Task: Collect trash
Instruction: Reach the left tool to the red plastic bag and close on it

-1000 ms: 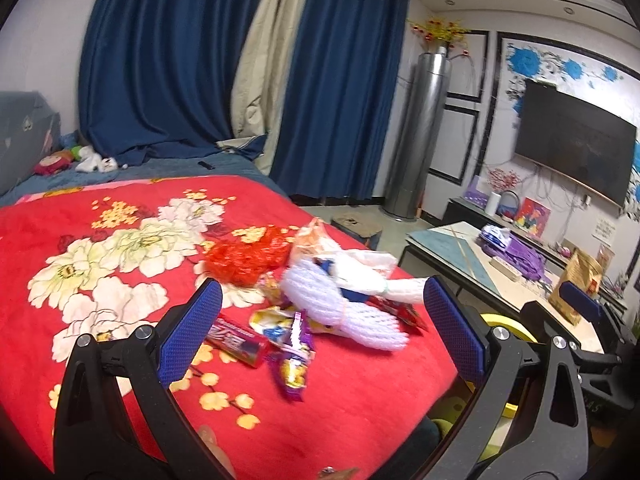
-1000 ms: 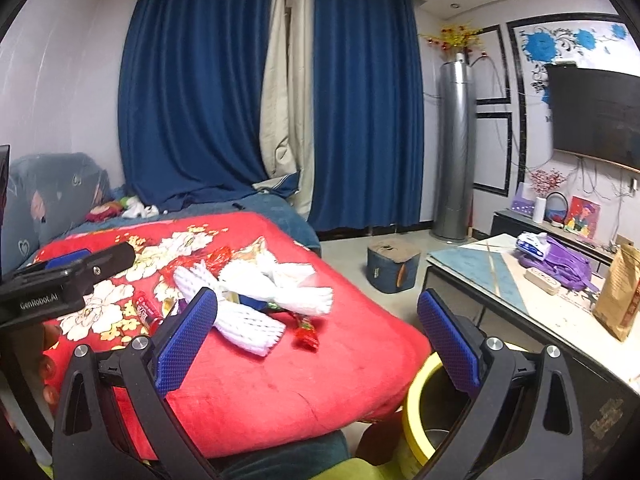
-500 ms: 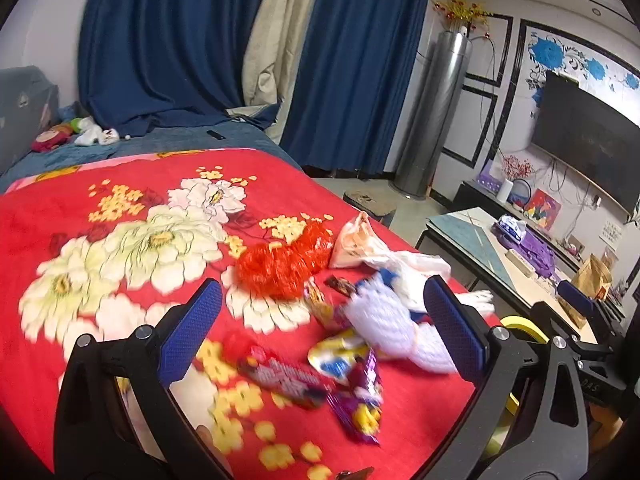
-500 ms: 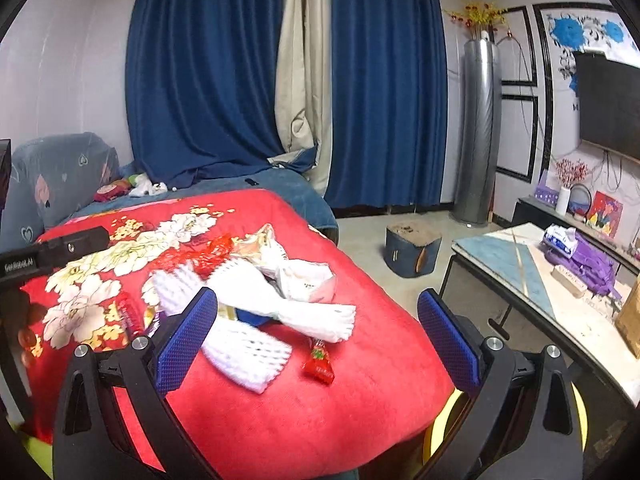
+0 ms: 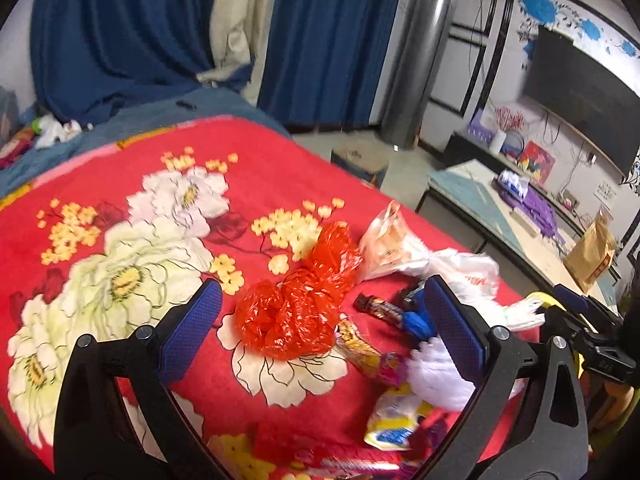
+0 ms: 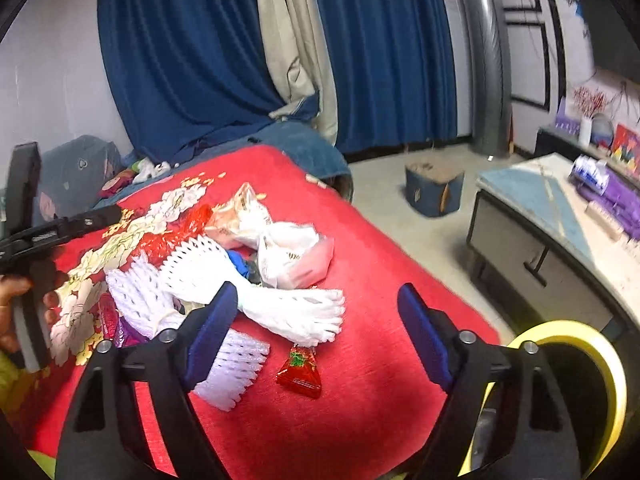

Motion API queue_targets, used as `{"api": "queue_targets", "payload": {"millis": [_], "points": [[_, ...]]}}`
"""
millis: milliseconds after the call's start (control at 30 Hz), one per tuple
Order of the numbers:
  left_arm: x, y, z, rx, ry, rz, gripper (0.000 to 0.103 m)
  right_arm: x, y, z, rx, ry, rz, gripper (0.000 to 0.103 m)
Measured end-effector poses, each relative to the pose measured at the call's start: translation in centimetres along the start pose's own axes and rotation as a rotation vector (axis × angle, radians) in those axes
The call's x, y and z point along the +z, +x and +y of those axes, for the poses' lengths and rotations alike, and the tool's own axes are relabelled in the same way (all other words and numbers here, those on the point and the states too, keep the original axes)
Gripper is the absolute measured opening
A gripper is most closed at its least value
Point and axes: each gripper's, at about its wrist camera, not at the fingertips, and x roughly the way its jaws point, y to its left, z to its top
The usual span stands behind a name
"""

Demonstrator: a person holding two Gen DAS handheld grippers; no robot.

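A pile of trash lies on the red flowered blanket [image 5: 120, 184]. In the left wrist view my left gripper [image 5: 322, 320] is open, its jaws on either side of a crumpled red plastic bag [image 5: 296, 308]. Beside it lie a white plastic bag [image 5: 464, 268], white foam nets [image 5: 440, 372] and candy wrappers [image 5: 390, 428]. In the right wrist view my right gripper [image 6: 316, 320] is open and empty above a white foam net [image 6: 304, 312] and a red candy wrapper [image 6: 300, 372]. A yellow-rimmed bin [image 6: 568, 380] stands at the bed's right corner.
A low table [image 6: 560, 220] with purple items stands right of the bed. A blue box [image 6: 434, 192] sits on the floor. Blue curtains [image 6: 192, 60] and a silver column [image 6: 486, 64] are behind. The left gripper's body [image 6: 32, 240] shows at the left.
Both grippers moved forward and lower toward the pile. The left one swung left, so the red bag now lies between its jaws. Both stay open.
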Motion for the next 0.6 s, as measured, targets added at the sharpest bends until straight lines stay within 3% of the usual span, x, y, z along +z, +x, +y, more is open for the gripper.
{"api": "queue_targets", "payload": {"millis": [133,367,467,600], "points": [[0.3,2.6,1.0,-0.006,-0.008,0.077,0.092,-0.2,1.4,-0.3,0.028,0.024,0.046,0.071],[0.3,5.3,2.2,-0.026,-0.033,0.167,0.092,-0.6,2.3,-0.7,0.101,0.064,0.082,0.038],[0.0,6.0,2.5,-0.030,-0.041,0.195,0.075,-0.9,1.7,-0.4,0.111,0.033,0.063,0.022],[-0.7,6.5,2.5,-0.045,-0.040,0.221,0.051,-0.9,0.7,-0.1,0.107,0.000,0.027,0.015]]}}
